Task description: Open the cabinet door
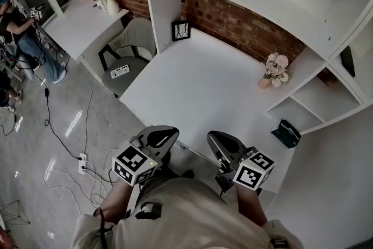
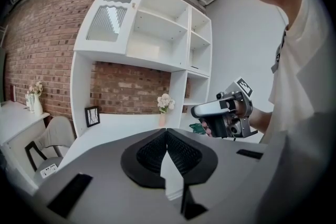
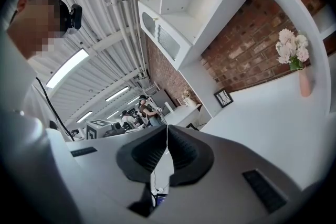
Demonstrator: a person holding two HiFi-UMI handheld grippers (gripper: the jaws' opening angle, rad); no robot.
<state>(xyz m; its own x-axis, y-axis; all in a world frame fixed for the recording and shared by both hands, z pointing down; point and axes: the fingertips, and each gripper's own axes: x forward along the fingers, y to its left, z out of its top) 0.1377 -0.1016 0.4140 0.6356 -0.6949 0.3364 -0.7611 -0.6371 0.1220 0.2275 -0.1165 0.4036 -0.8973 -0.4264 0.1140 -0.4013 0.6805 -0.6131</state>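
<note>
White desk (image 1: 198,90), black picture frame (image 1: 180,30) and pink flower vase (image 1: 267,81) standing at back

This looks like a mock living room set up inside a lab or workshop hall. The homely part is a brick wall (image 1: 245,23), a white shelf unit (image 2: 168,23) with a cabinet (image 2: 113,16), a white surface (image 1: 192,90) bearing a vase of flowers (image 1: 274,72) and a picture frame (image 1: 180,30), and a chair (image 1: 125,64). The working part is cables (image 1: 48,116) and a power strip (image 1: 82,163) on the glossy floor (image 1: 35,148), bare pipes (image 3: 123,13) and strip lights (image 3: 67,67) overhead, and people (image 3: 144,109) busy with equipment at the far side.
</note>
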